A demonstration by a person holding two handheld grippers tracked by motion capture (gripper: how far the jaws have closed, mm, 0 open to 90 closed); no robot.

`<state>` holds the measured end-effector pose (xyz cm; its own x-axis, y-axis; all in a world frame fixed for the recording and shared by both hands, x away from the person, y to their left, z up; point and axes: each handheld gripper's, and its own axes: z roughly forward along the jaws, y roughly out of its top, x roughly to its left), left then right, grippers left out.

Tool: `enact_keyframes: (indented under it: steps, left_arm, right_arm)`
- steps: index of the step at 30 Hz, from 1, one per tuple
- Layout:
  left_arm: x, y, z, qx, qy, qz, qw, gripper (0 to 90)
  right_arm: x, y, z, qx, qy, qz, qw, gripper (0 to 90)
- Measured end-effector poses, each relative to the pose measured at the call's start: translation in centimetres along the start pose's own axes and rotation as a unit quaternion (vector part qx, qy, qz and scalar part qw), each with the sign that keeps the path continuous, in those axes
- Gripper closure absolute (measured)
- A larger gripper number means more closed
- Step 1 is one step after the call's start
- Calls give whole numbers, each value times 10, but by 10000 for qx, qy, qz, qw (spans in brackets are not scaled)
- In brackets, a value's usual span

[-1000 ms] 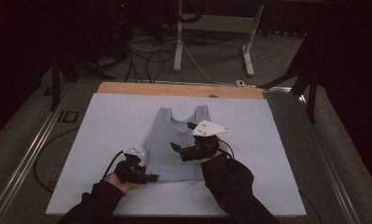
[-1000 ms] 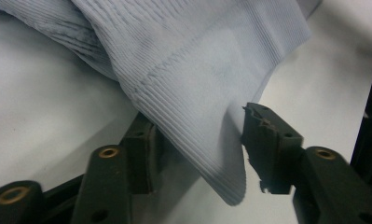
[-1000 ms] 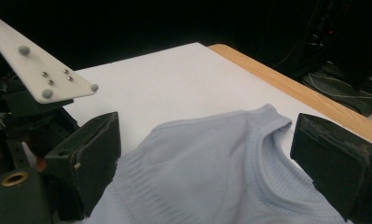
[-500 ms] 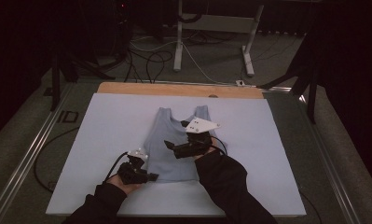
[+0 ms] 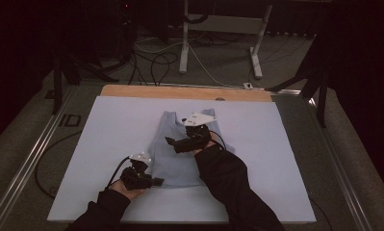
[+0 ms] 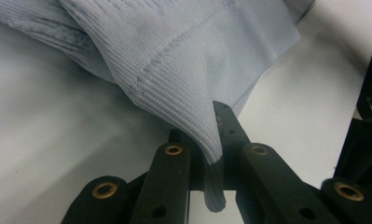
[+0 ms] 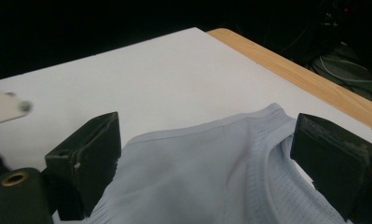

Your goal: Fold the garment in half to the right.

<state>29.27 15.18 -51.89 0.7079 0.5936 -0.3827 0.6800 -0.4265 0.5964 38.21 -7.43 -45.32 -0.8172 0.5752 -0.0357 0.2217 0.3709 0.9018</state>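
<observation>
L gripper clamped on tank top hem corner at 7 o'clock. R gripper wide, over the shoulder strap at 12 o'clock, not gripped. Fold not yet started.

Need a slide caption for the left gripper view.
Left gripper shut on the hem corner of a light blue tank top on the white table.

pale blue top is ribbed knit cloth, table sheet looks smooth matt white, wood edge behind it.
</observation>
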Motion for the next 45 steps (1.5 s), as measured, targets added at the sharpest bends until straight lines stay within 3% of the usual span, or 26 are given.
enact_keyframes:
  steps: [4,13,22,27,30,38,40,45]
  left_arm:
    - [-1,-1,0,-19,2,3,10000,856]
    - [-3,-2,-1,-143,62,99,9998,856]
    - [-6,-3,-1,-216,111,114,9996,857]
    - [-7,-4,-1,-217,191,196,9994,856]
    - [-7,-3,-2,-234,168,197,9994,856]
    - [-7,-3,-3,-264,112,175,9994,857]
    - [-8,-3,-3,-280,96,160,9994,857]
    - [-8,-2,-3,-276,44,178,9995,857]
  right_arm:
    - [-5,6,9,77,-30,11,10000,85]
    - [-22,22,51,39,38,172,9998,85]
    - [-40,34,85,485,-148,401,9979,114]
    - [-54,32,107,789,-191,459,9956,203]
    - [-59,30,118,996,-362,404,9935,240]
    - [-73,27,138,1341,-664,548,9872,409]
    - [-73,26,141,1373,-665,564,9867,419]
    - [-78,20,160,1682,-709,625,9812,428]
